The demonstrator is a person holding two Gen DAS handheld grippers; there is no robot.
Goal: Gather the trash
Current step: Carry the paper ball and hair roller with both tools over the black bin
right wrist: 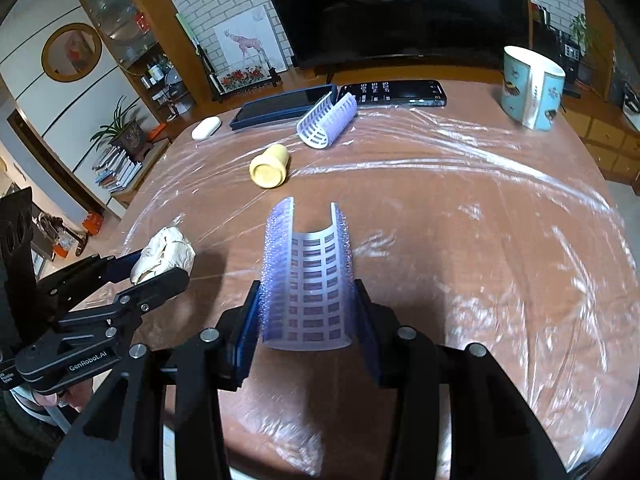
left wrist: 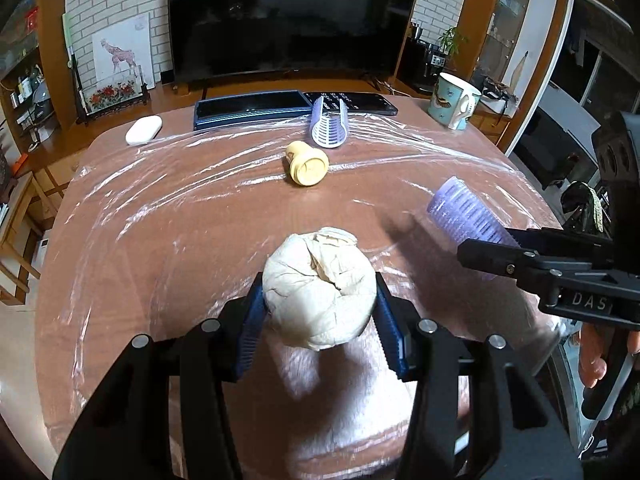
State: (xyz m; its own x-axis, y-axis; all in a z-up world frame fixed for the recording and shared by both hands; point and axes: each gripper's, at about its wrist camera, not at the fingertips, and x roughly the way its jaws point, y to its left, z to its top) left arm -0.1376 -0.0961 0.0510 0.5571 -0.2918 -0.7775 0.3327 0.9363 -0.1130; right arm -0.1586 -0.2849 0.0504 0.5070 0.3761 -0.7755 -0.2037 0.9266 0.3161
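My left gripper (left wrist: 319,312) is shut on a crumpled ball of white paper (left wrist: 320,286), held above the table's near edge; the ball also shows in the right wrist view (right wrist: 164,254). My right gripper (right wrist: 307,314) is shut on a purple hair-roller half (right wrist: 308,276), an open curved shell with slots, which also shows in the left wrist view (left wrist: 464,212). A second purple roller half (left wrist: 329,122) (right wrist: 327,121) lies at the far middle of the table. A small yellow cup (left wrist: 306,162) (right wrist: 270,166) lies on its side in front of it.
The brown table (left wrist: 180,220) is covered with clear plastic film. At the far edge are a dark tablet (left wrist: 248,108), a phone (left wrist: 360,102), a white case (left wrist: 143,129) and a blue mug (left wrist: 454,100). A large TV (left wrist: 288,16) stands behind.
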